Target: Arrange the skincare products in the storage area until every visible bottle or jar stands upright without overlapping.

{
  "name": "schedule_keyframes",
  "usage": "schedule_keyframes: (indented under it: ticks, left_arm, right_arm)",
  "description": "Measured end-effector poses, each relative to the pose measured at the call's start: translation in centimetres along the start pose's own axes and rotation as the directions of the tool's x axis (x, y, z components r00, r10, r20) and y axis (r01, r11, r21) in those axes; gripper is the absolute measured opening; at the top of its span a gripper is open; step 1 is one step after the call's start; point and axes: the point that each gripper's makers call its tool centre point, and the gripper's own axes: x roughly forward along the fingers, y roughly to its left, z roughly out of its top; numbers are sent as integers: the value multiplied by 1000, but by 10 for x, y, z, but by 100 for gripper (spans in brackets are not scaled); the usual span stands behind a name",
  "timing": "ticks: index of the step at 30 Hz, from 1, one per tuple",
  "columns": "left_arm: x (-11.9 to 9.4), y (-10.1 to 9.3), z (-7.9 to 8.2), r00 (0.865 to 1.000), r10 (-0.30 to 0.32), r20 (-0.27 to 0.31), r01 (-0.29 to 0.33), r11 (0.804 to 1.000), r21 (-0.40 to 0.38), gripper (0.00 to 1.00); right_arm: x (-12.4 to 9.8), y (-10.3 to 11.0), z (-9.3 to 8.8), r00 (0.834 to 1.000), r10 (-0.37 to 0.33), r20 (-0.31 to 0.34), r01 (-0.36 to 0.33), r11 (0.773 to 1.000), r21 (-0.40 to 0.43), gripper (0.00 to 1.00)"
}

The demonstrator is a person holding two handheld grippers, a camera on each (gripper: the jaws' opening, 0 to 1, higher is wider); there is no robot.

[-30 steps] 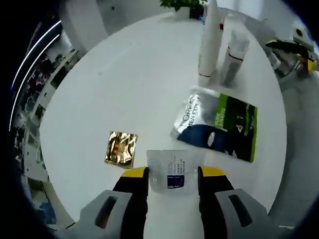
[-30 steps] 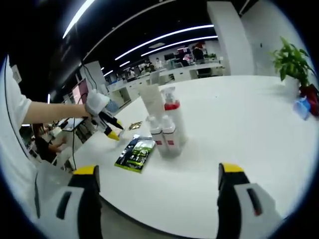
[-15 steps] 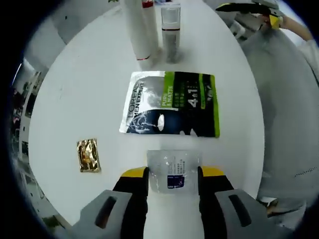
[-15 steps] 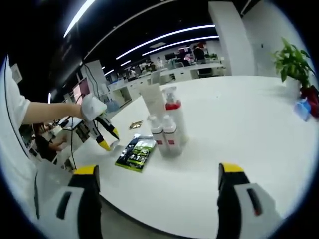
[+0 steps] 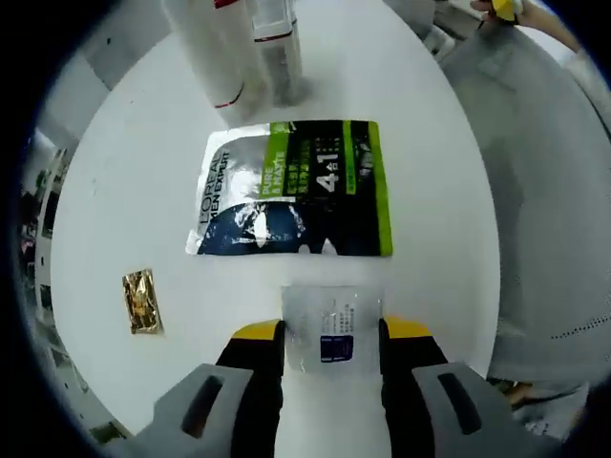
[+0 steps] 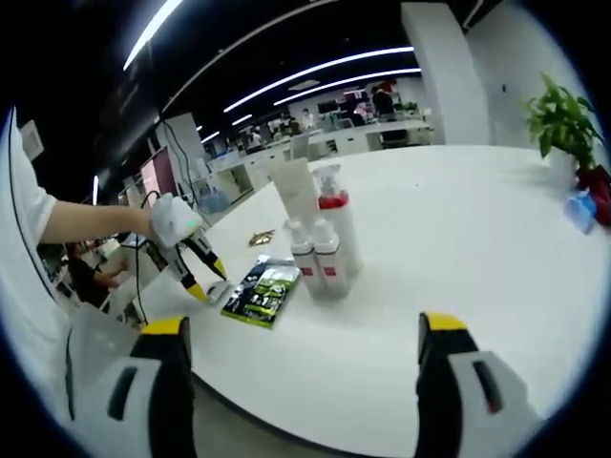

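In your left gripper view, your left gripper point(image 5: 332, 336) is clenched on a clear sachet point(image 5: 332, 326), which sits between the two yellow-tipped jaws above the white table point(image 5: 430, 172). At 12 o'clock from the sachet lies a flat green and silver pouch point(image 5: 291, 189), just beside it but apart. At 9 o'clock from the sachet, well apart, a small gold packet point(image 5: 141, 301) lies flat on the table. At 11 o'clock from the pouch, a white tube point(image 5: 210, 52) and a bottle point(image 5: 275, 48) stand upright, close together; you cannot tell if they touch. In your right gripper view, your right gripper point(image 6: 298, 382) is released, with its jaws wide apart over the near edge of the table point(image 6: 458, 239) and nothing between them. From there the left gripper point(image 6: 199, 282) shows at 10 o'clock, with the pouch point(image 6: 258, 291) just beside it at its 3 o'clock. The bottles point(image 6: 320, 250) stand upright in a tight group at 2 o'clock from the pouch, and a green plant point(image 6: 561, 124) is far at 2 o'clock.
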Motion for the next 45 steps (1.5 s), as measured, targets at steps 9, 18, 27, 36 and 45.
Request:
schedule_keyframes:
  ticks: [9, 18, 27, 36, 45]
  left_arm:
    - [2, 4, 2, 1000, 26, 11, -26, 1000, -10, 37]
    - [4, 5, 4, 999, 37, 23, -37, 999, -3, 37]
    - [2, 7, 5, 998, 48, 34, -47, 999, -7, 38]
    - [-4, 8, 8, 996, 66, 61, -64, 997, -34, 41]
    - [-16, 8, 19, 974, 107, 201, -61, 973, -224, 49]
  right_arm:
    - [0, 0, 0, 1000, 0, -1, 0, 1000, -2, 99]
    - [0, 0, -1, 1000, 0, -4, 0, 1000, -5, 99]
    - [1, 1, -1, 1000, 2, -7, -2, 1000, -10, 99]
    - [0, 2, -1, 1000, 6, -3, -6, 1000, -14, 99]
    - [0, 3, 1, 1000, 8, 7, -8, 1000, -27, 99]
